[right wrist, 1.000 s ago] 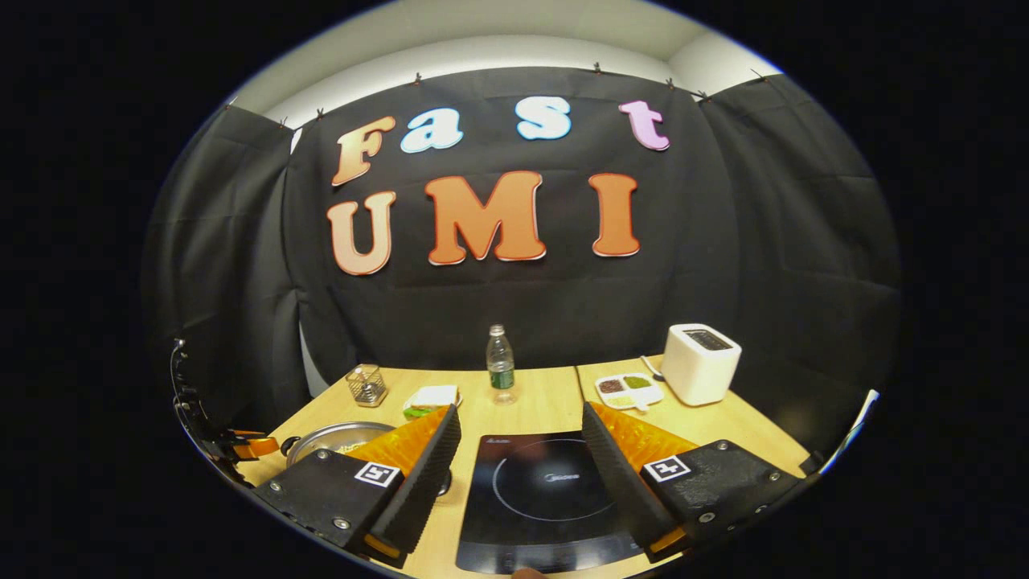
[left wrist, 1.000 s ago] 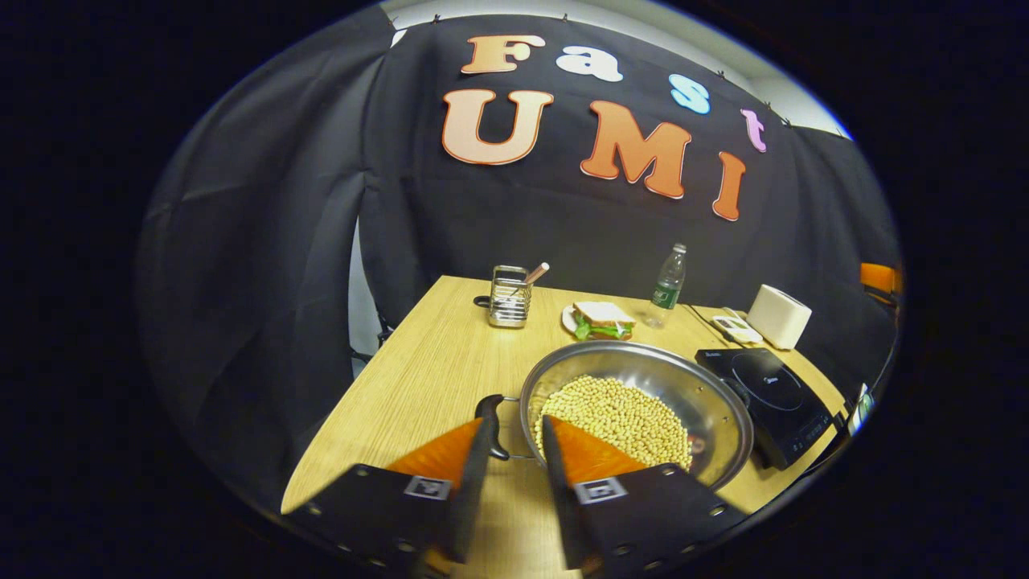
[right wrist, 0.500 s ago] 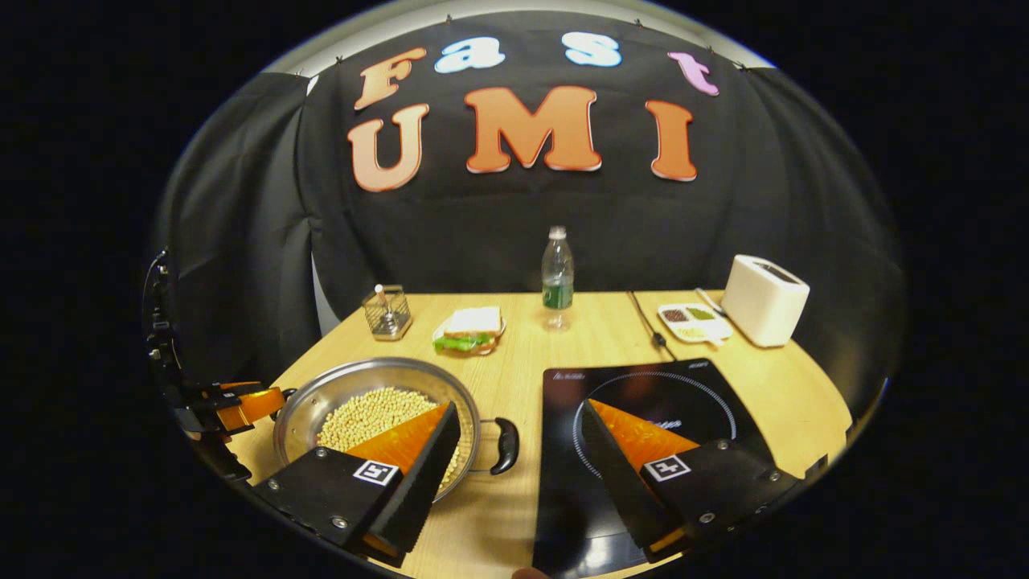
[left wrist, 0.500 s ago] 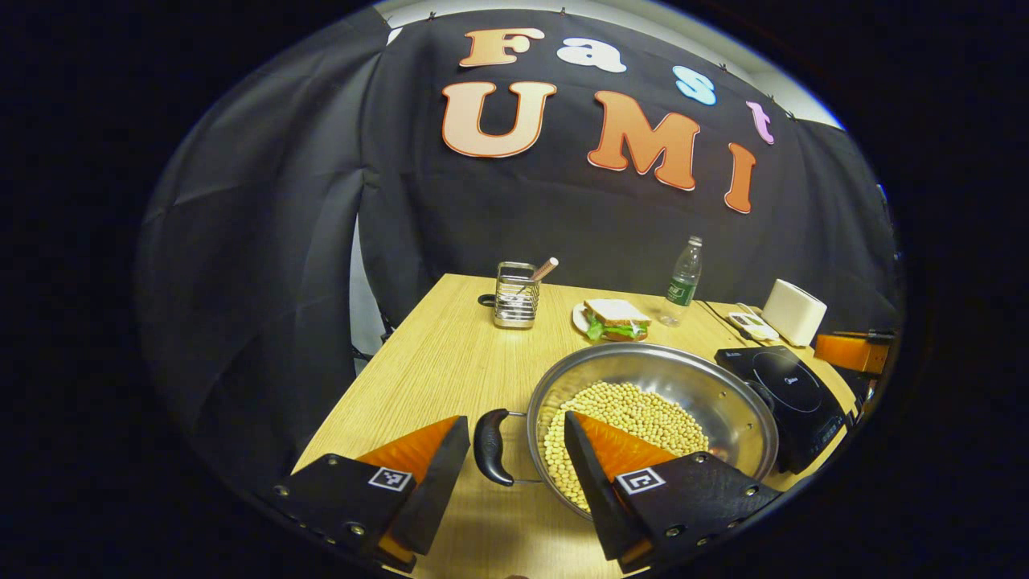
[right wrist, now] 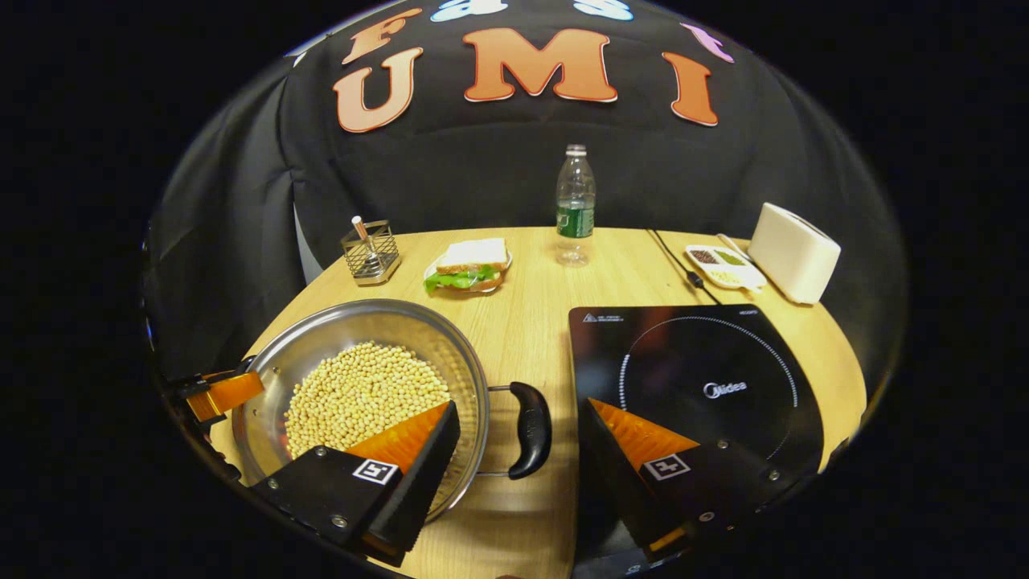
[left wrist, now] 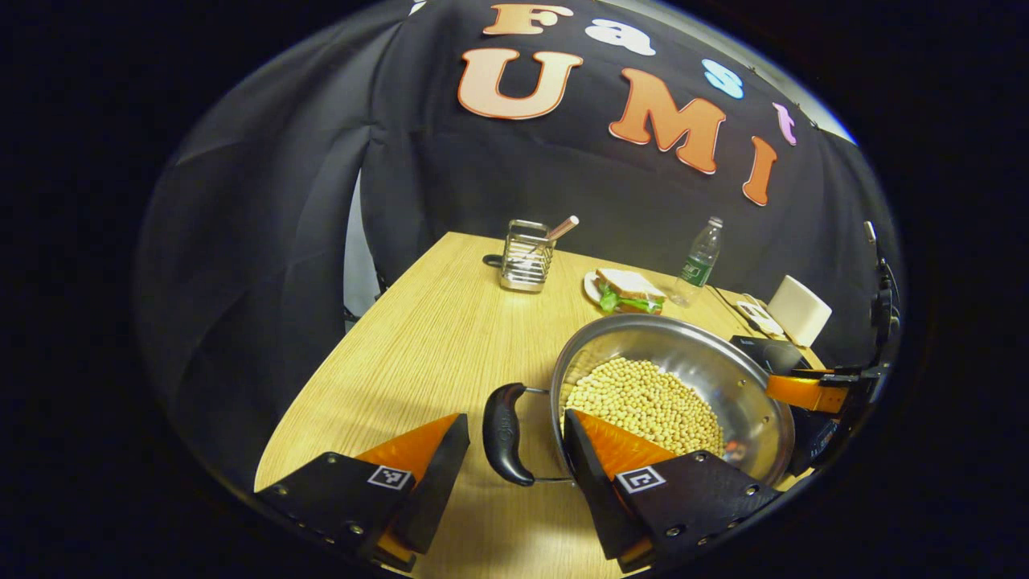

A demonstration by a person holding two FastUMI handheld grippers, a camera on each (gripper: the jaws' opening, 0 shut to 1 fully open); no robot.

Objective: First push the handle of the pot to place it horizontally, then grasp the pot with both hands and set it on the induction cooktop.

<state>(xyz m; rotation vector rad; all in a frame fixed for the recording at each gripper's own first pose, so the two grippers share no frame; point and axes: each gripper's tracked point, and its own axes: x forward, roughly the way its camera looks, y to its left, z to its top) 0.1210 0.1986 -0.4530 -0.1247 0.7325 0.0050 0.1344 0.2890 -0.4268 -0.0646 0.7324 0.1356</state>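
Both grippers have been brought lower and closer over the last second, and the pot (right wrist: 362, 394) is now bracketed from 2 sides. In the left gripper view, the left gripper (left wrist: 514, 438) is held with its fingers well apart, the near handle (left wrist: 505, 433) sitting in the gap between them, untouched as far as can be seen. In the right gripper view, the right gripper (right wrist: 518, 434) is likewise spread wide, the other handle (right wrist: 531, 429) framed between its fingers, nothing clamped yet.

Both handles are seen lying level with the rim, so the pushing step is judged done and the 2-handed grasp is being lined up.

The pot is a wide, shallow steel bowl, shiny and smooth, loaded with small round pale beans (right wrist: 354, 398) that could roll if it is tipped. Each handle is a curved black grip on thin wire loops. The pot rests on the wood-grain table (left wrist: 418, 338), just left of the induction cooktop (right wrist: 691, 386), a flat glossy black slab with a ring marked on it.
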